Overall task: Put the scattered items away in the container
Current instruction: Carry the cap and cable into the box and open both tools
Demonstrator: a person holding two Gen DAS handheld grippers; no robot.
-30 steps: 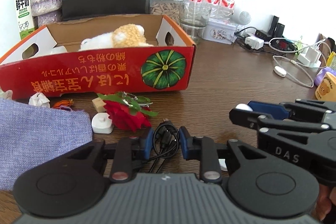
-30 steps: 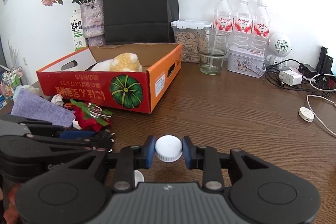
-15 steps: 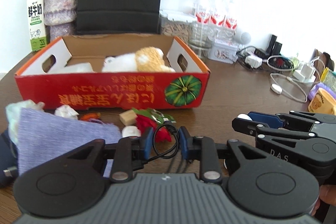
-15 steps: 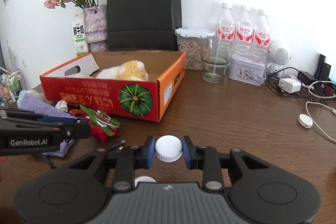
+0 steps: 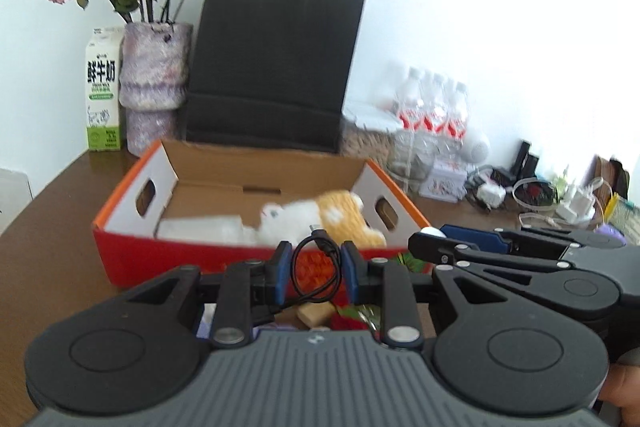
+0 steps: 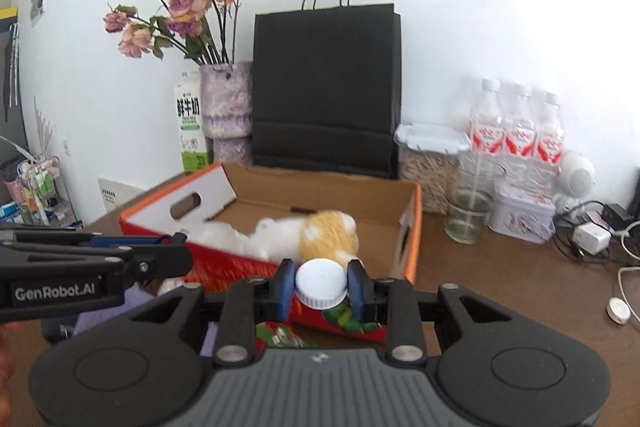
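Note:
The red cardboard box (image 5: 200, 259) stands open on the wooden table, with a white and yellow plush toy (image 5: 320, 219) inside; it also shows in the right wrist view (image 6: 416, 227). My left gripper (image 5: 314, 267) is shut on a coiled black USB cable (image 5: 316, 271), held above the box's near wall. My right gripper (image 6: 320, 285) is shut on a white bottle cap (image 6: 320, 285), held above the box's front corner. A red fabric rose (image 5: 352, 321) and a small tan block (image 5: 314, 313) lie on the table below the left gripper.
Behind the box stand a black paper bag (image 5: 272, 67), a vase of dried roses (image 5: 154, 87) and a milk carton (image 5: 102, 95). Water bottles (image 6: 516, 139), a glass (image 6: 468, 215), a tin and chargers with cables (image 5: 532, 195) fill the right side. A purple cloth (image 6: 104, 319) lies left.
Both grippers have risen from table level and moved toward the box, each still holding its item. The view now looks down into the box.

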